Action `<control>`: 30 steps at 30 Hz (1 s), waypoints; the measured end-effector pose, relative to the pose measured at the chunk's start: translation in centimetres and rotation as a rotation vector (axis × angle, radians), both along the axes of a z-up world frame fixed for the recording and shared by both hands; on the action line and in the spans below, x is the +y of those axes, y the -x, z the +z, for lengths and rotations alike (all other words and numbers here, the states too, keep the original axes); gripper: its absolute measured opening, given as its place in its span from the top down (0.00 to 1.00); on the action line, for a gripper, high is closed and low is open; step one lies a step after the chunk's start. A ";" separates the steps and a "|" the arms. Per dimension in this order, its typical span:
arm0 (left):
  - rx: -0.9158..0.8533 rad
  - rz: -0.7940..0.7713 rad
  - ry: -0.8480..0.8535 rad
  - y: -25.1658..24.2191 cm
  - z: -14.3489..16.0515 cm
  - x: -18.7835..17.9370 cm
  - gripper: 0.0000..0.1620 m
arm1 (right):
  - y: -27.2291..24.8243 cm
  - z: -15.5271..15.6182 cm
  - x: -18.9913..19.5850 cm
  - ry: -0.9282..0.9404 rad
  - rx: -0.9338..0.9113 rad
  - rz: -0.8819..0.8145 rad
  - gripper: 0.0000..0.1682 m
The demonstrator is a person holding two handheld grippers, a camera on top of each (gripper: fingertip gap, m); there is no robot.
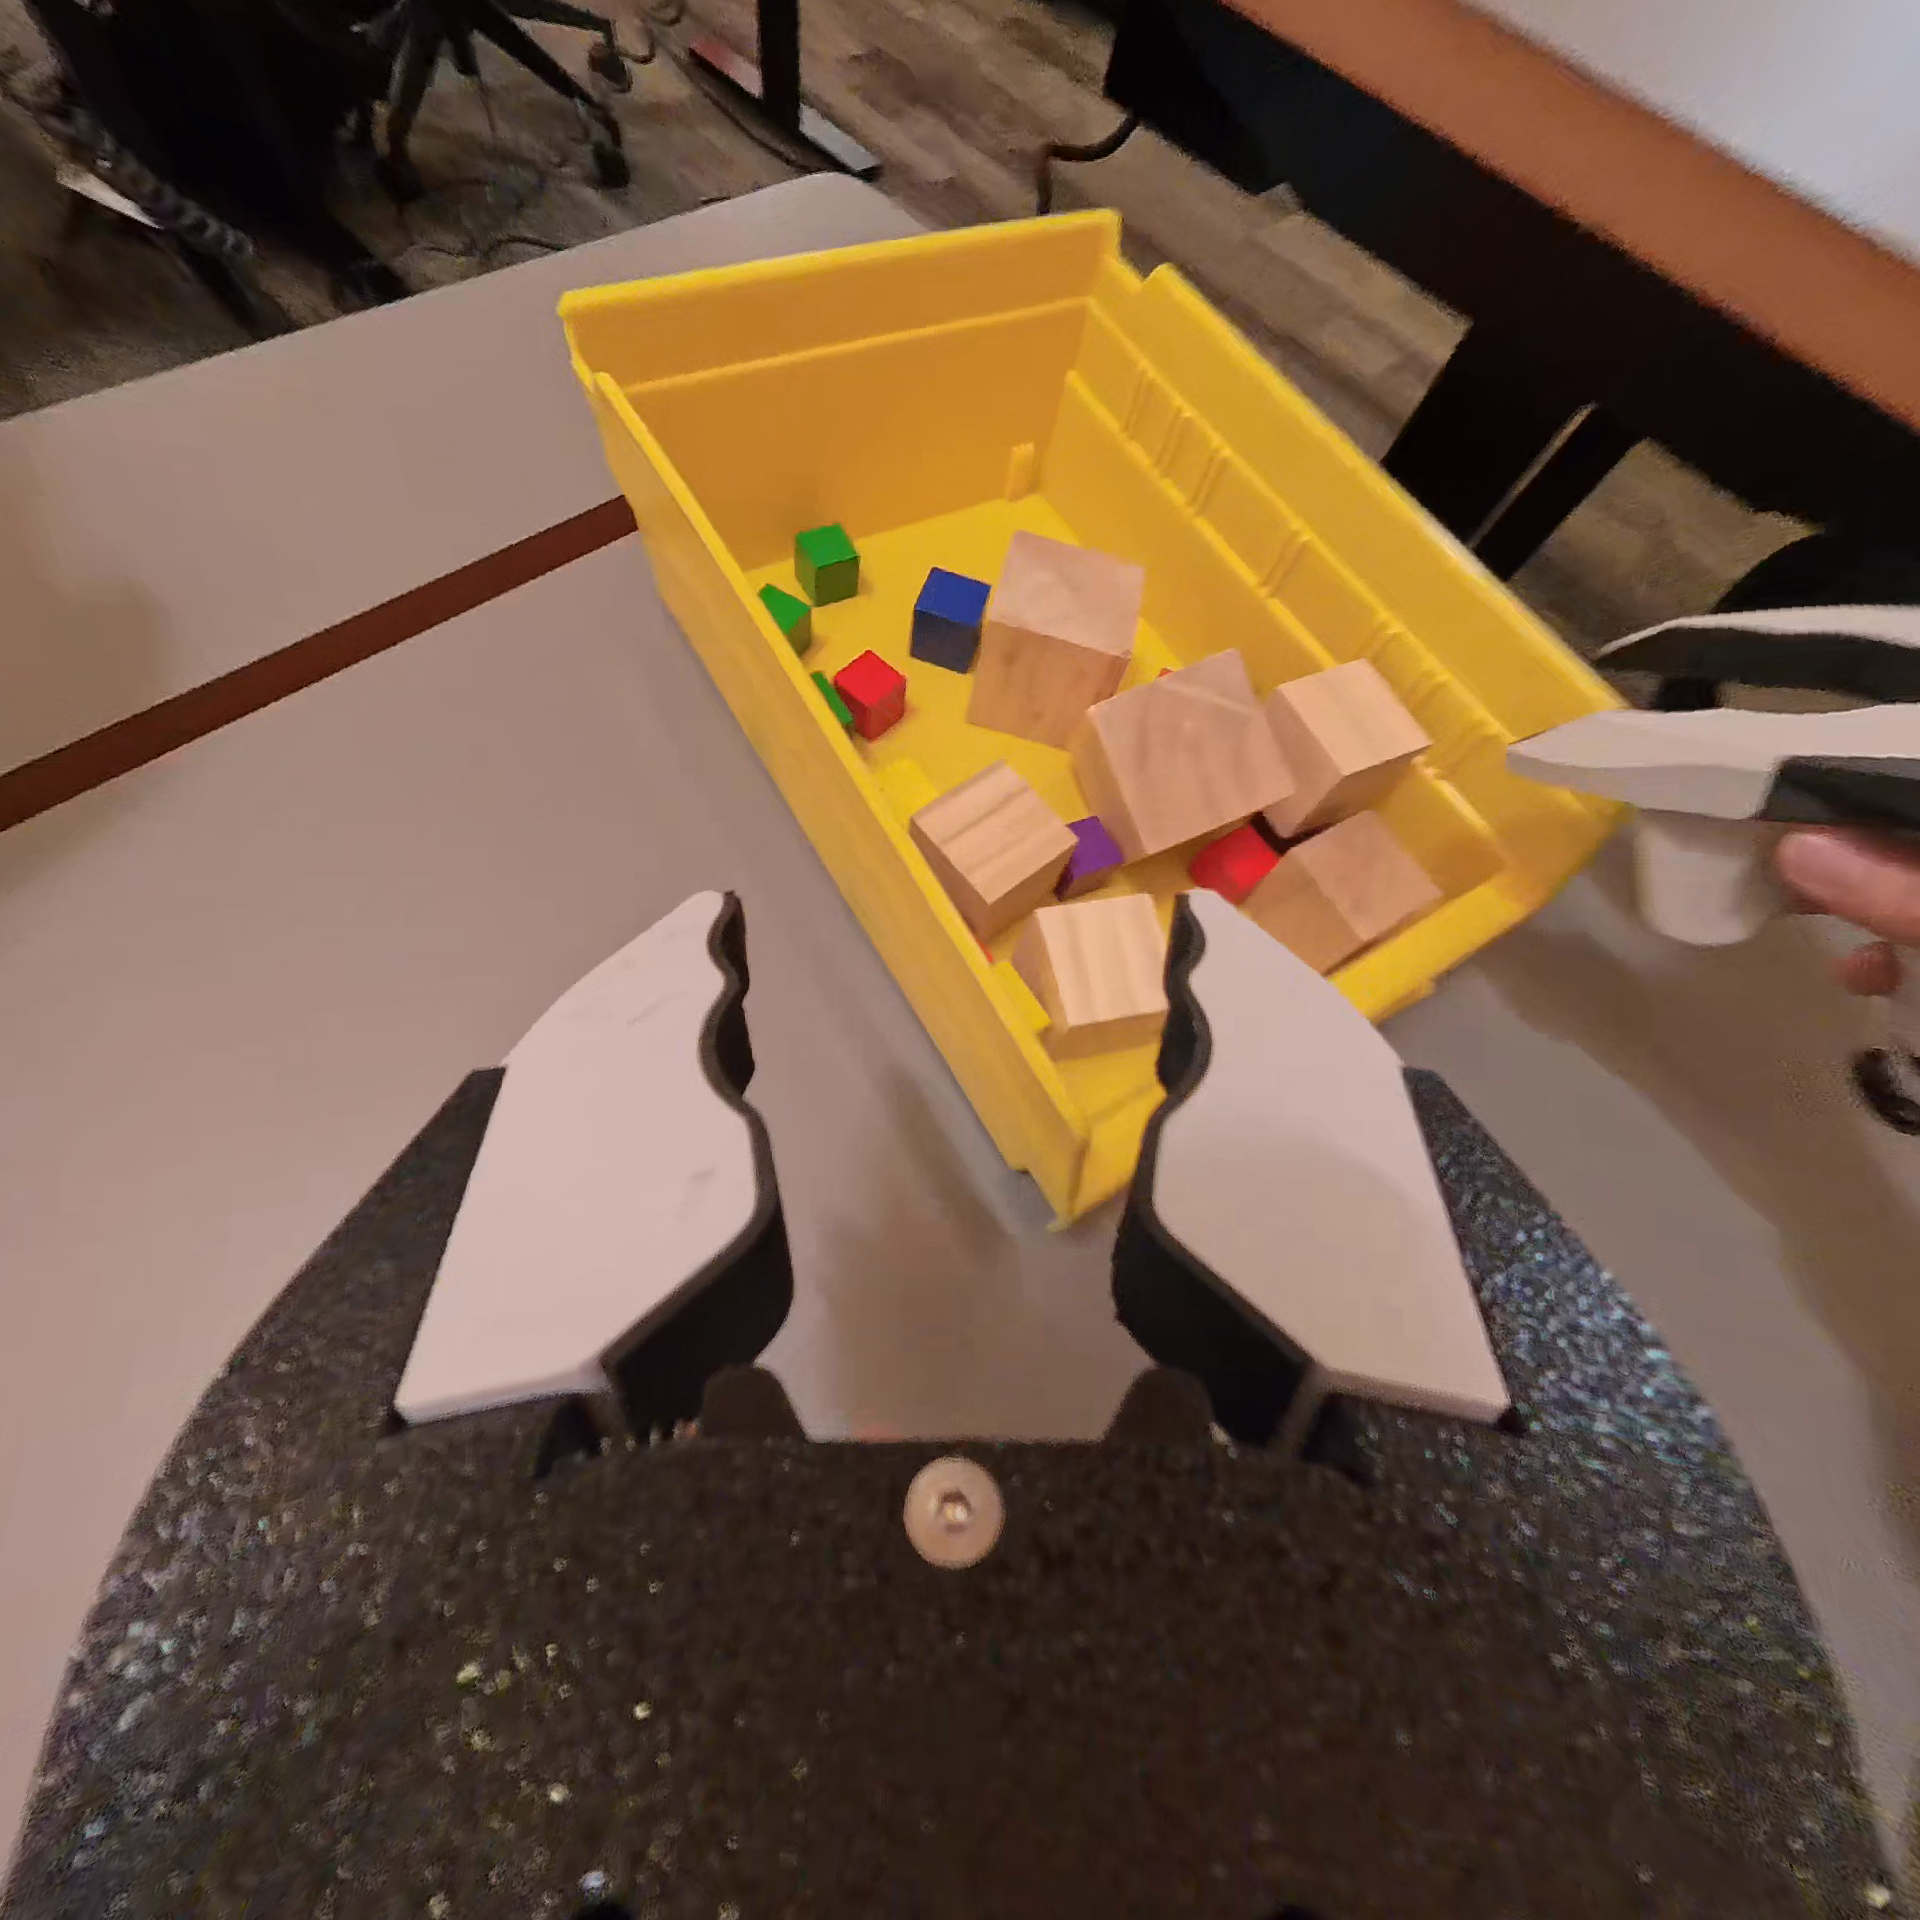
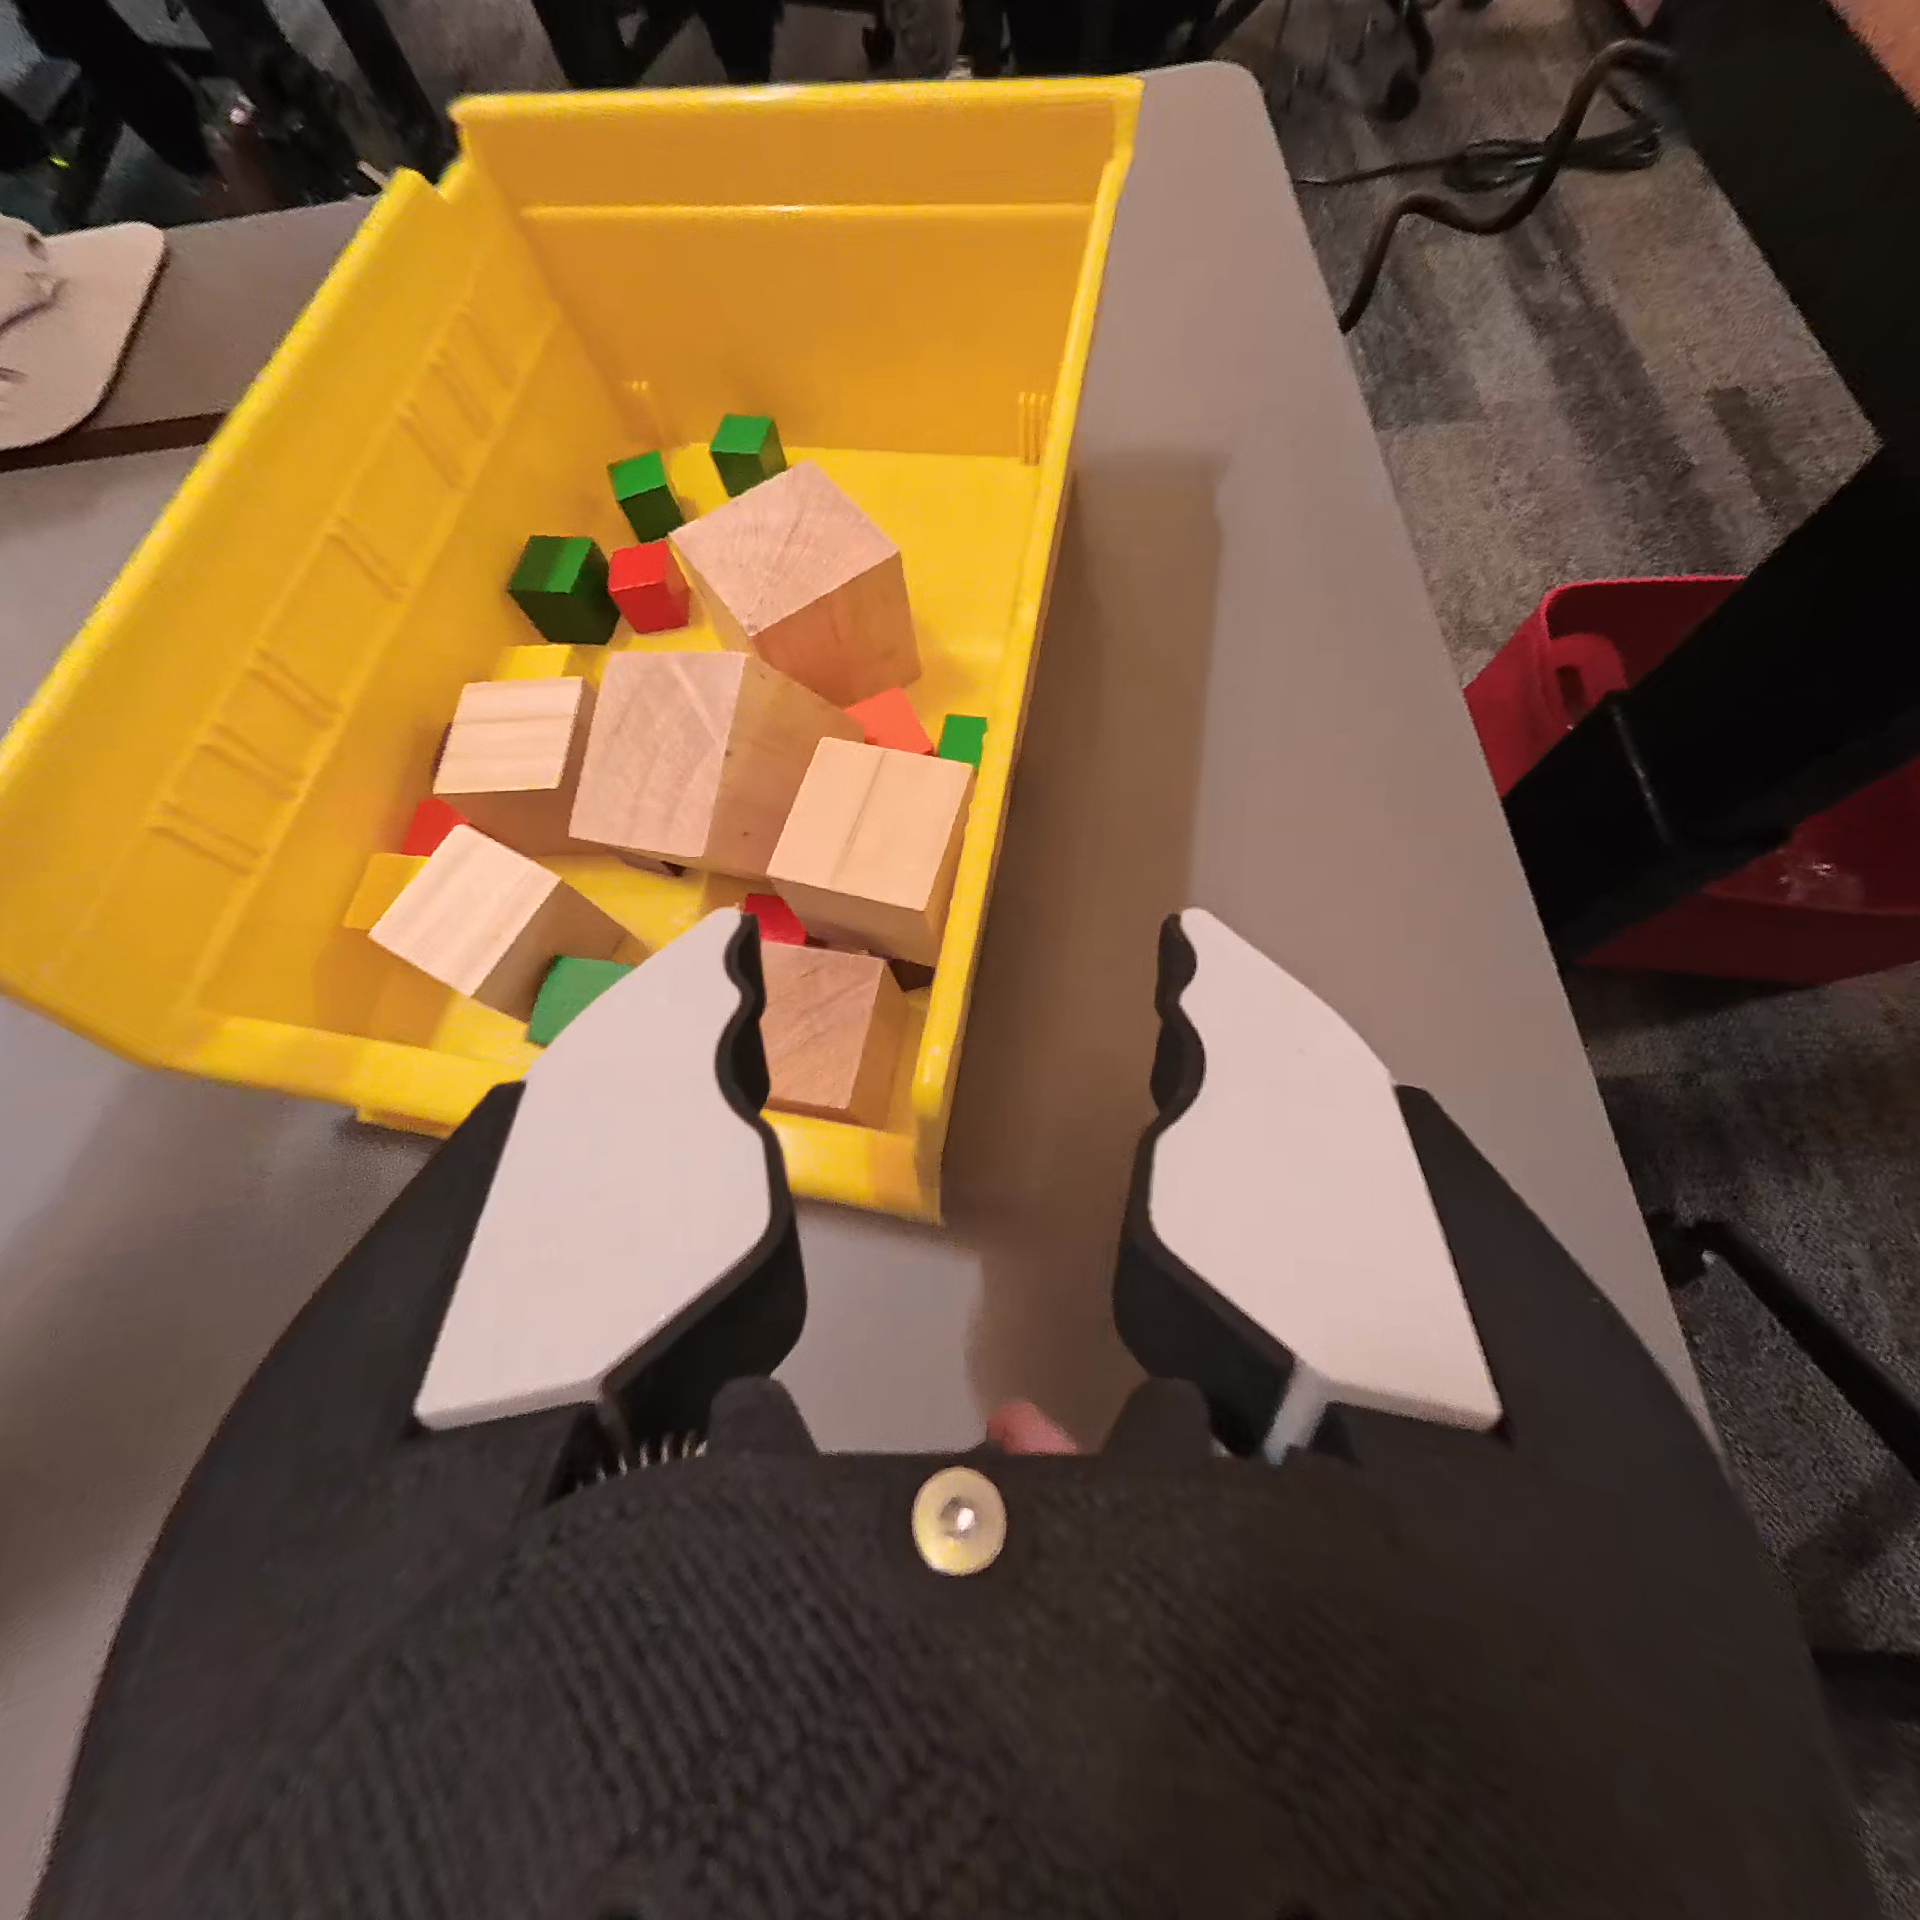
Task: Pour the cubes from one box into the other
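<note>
A yellow box (image 1: 831,343) stands on the grey table and holds several large wooden cubes (image 1: 1055,634) and small coloured cubes (image 1: 826,561). My left gripper (image 1: 958,914) is open and empty, and the box's near left wall and corner lie between its fingers. The right gripper (image 1: 1558,707) shows at the box's low front right corner. In the right wrist view the yellow box (image 2: 779,135) holds wooden cubes (image 2: 717,748) and small coloured cubes (image 2: 561,587). My right gripper (image 2: 958,925) is open, with the box's right wall between its fingers. No second box is in view.
The grey table (image 1: 260,935) has a brown seam (image 1: 312,644), and its right edge (image 2: 1455,727) runs close to the box. A red container (image 2: 1662,831) and a cable (image 2: 1455,208) are on the floor. Chair legs (image 1: 468,83) stand beyond the table. A hand (image 1: 1849,883) holds the right gripper.
</note>
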State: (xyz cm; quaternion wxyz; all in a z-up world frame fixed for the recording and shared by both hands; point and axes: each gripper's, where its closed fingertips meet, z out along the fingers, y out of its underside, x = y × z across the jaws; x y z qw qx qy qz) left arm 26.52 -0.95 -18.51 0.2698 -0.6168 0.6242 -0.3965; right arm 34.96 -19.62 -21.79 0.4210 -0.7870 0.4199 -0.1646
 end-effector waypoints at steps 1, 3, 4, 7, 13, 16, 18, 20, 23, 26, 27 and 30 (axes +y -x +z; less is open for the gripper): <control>0.007 0.019 -0.038 -0.5 -0.7 0.0 0.53 | -0.2 -0.4 0.0 0.011 0.009 -0.003 0.57; 0.024 0.036 -0.087 -1.3 -2.1 -0.3 0.56 | -0.4 -1.4 0.4 0.019 0.053 0.016 0.60; 0.033 0.046 -0.101 -1.6 -2.7 -0.3 0.57 | -0.2 -1.7 1.0 0.005 0.077 0.040 0.63; 0.032 0.073 -0.145 -1.7 -3.8 0.0 0.73 | 0.1 -2.2 2.0 -0.007 0.085 0.077 0.80; -0.036 0.105 -0.138 -1.5 -3.3 0.8 0.93 | 0.2 -2.5 2.2 0.083 0.027 0.039 0.95; -0.031 0.138 -0.154 -0.5 -3.3 1.9 0.95 | 1.5 -2.6 3.1 0.142 0.017 0.044 0.96; -0.015 0.152 -0.191 0.8 -3.3 3.1 0.95 | 2.9 -2.6 4.4 0.127 0.016 0.072 0.95; -0.005 0.166 -0.209 2.7 -3.3 4.5 0.95 | 4.8 -2.5 5.9 0.103 0.027 0.105 0.94; 0.009 0.187 -0.231 6.6 -3.3 7.1 0.95 | 8.6 -2.5 8.7 0.099 0.021 0.177 0.92; 0.011 0.223 -0.240 11.5 -3.3 10.3 0.95 | 13.2 -2.5 12.3 0.083 0.023 0.253 0.91; 0.012 0.242 -0.232 13.4 -3.3 11.5 0.95 | 14.9 -2.5 13.6 0.072 0.025 0.286 0.90; 0.004 0.307 -0.198 19.5 -3.3 15.0 0.95 | 20.1 -2.4 17.7 0.033 0.035 0.391 0.88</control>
